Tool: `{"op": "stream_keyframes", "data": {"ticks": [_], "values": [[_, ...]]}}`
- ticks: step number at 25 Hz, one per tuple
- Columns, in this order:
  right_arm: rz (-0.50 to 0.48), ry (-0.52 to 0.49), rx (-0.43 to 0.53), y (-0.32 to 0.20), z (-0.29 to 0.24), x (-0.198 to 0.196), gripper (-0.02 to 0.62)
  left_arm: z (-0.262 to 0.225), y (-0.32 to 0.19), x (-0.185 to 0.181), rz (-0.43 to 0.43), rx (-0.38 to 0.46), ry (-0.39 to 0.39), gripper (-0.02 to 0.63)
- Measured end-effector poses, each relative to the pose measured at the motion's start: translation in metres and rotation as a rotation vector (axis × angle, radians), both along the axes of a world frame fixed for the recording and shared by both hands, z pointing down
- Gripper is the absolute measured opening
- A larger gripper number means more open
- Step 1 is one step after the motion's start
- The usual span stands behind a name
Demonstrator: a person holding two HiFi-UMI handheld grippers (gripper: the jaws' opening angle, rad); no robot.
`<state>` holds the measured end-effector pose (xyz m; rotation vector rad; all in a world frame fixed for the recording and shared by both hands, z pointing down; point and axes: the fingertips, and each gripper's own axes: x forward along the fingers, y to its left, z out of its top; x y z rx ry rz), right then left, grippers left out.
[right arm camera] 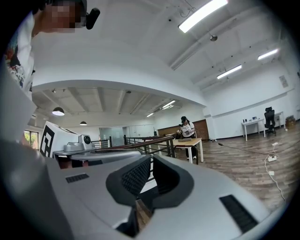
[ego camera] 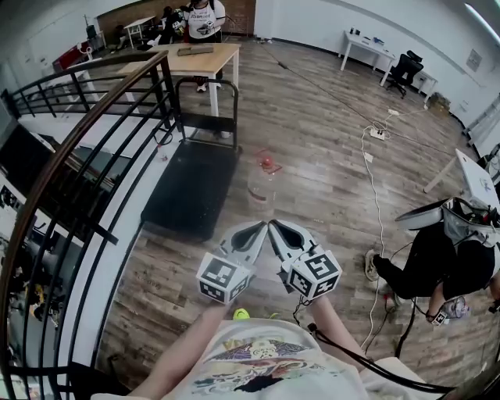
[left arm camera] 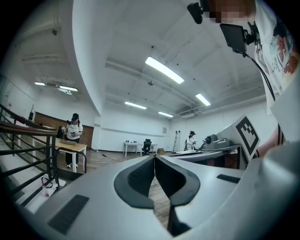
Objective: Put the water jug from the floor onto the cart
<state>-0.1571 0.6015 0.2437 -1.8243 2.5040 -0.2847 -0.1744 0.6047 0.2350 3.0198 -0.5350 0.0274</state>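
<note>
The water jug [ego camera: 263, 183], clear with a red cap, stands on the wooden floor just right of the cart [ego camera: 190, 190], a flat black platform with an upright handle at its far end. My left gripper [ego camera: 260, 226] and right gripper [ego camera: 274, 226] are held level side by side above the floor, short of the jug, tips nearly meeting. Both are shut with nothing between the jaws. In the left gripper view the pads [left arm camera: 143, 176] meet; in the right gripper view the pads [right arm camera: 136, 176] also meet. Neither gripper view shows the jug.
A black railing [ego camera: 94, 133] runs along the left beside the cart. A wooden table [ego camera: 199, 56] stands beyond the cart with a person [ego camera: 205, 19] behind it. Another person [ego camera: 441, 258] sits on the floor at right. A white cable [ego camera: 376, 176] trails across the floor.
</note>
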Motion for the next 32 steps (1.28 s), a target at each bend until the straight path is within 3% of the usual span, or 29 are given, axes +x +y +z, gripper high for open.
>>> {"op": "stream_keyframes", "data": {"ticks": [17,24,32], "values": [[0.004,-0.023,-0.056,-0.021,0.027,0.013,0.028,0.026,-0.021,0.013,-0.029,-0.044,-0.032,0.012],[-0.026,-0.056,-0.072,-0.056,0.035,0.032,0.028,0.030,-0.058,0.033,-0.070,-0.050,-0.051,0.012],[-0.051,-0.059,-0.095,-0.103,0.044,0.078,0.029,0.040,-0.104,0.079,-0.085,-0.072,-0.067,0.012]]}}
